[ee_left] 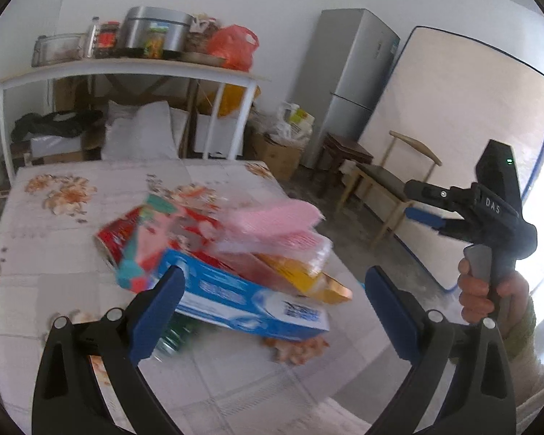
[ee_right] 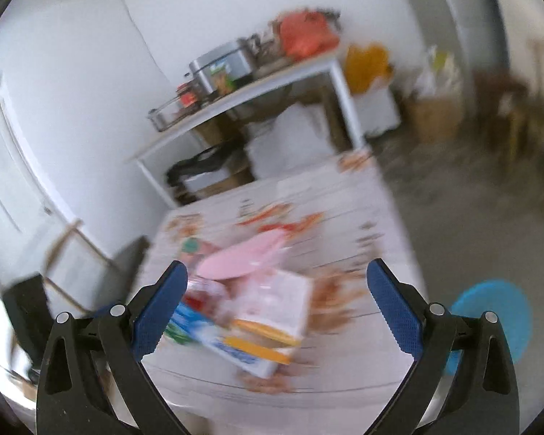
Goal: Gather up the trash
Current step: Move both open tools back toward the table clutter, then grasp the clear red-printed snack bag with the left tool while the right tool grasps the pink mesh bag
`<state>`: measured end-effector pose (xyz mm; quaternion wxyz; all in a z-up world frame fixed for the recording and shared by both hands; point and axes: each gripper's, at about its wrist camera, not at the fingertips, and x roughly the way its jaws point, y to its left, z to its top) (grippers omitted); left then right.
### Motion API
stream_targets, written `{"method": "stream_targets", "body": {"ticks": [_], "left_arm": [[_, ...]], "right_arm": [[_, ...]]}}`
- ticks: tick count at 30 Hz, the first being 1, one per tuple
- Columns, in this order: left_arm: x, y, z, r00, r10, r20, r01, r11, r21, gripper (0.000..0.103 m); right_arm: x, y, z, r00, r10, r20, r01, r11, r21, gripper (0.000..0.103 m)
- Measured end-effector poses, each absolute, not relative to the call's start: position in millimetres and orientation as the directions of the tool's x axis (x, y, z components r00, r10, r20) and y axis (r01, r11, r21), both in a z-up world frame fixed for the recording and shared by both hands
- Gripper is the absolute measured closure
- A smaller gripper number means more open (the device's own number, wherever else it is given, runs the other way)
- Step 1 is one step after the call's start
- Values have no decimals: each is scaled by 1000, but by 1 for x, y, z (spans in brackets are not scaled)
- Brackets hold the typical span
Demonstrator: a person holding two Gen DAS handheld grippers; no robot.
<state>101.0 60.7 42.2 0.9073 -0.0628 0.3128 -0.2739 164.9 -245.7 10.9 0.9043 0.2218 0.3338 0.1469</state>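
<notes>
Trash point(ee_left: 217, 253) lies heaped near the tabletop's point(ee_left: 54, 253) right edge: blue box point(ee_left: 250, 301), red can point(ee_left: 121, 235), pink pack point(ee_left: 275, 217). Left gripper point(ee_left: 272, 308) and right gripper point(ee_right: 277, 304) gape wide, empty; chair point(ee_left: 380, 177) and blue stool point(ee_right: 497, 311) stand nearby

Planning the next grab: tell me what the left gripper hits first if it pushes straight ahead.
Probably the blue box at the front of the trash pile, lying between the open left gripper fingers; depth is unclear in the fisheye.
</notes>
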Motion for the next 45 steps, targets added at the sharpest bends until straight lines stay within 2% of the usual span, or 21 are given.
{"method": "stream_targets", "body": {"ticks": [2, 9, 12, 15, 18, 22, 29, 32, 36, 44, 45], "left_arm": [[113, 67, 44, 659, -535, -529, 457, 843, -283, 6], [167, 86, 63, 655, -537, -531, 451, 842, -296, 6], [218, 93, 74, 612, -539, -579, 437, 841, -320, 6], [285, 91, 69, 495, -552, -671, 402, 830, -385, 6], [354, 78, 51, 407, -508, -759, 393, 847, -357, 6], [424, 64, 7, 234, -494, -837, 336, 849, -407, 8], [486, 41, -64, 13, -444, -896, 261, 867, -425, 15], [499, 36, -89, -66, -444, -894, 217, 868, -447, 19], [502, 28, -96, -107, -464, -879, 250, 843, -476, 27], [499, 23, -102, -149, -465, -873, 282, 826, -488, 58], [499, 24, -104, -160, -472, -867, 276, 822, -498, 67]], "right_arm": [[180, -241, 3, 700, 490, -520, -119, 798, 591, 8], [216, -241, -9, 648, 566, -510, -56, 703, 709, 12], [236, -248, -21, 622, 586, -519, -13, 670, 742, 12], [251, -257, -33, 604, 610, -514, 17, 634, 773, 14], [261, -262, -43, 597, 625, -503, 32, 609, 793, 14], [276, -268, -60, 555, 673, -489, 57, 556, 830, 16], [306, -272, -86, 508, 697, -507, 128, 520, 844, 25], [313, -268, -94, 492, 708, -507, 138, 511, 848, 27], [321, -265, -103, 472, 712, -519, 157, 512, 845, 32], [321, -262, -100, 468, 747, -472, 132, 469, 873, 36], [318, -262, -98, 469, 755, -458, 122, 459, 880, 36]]}}
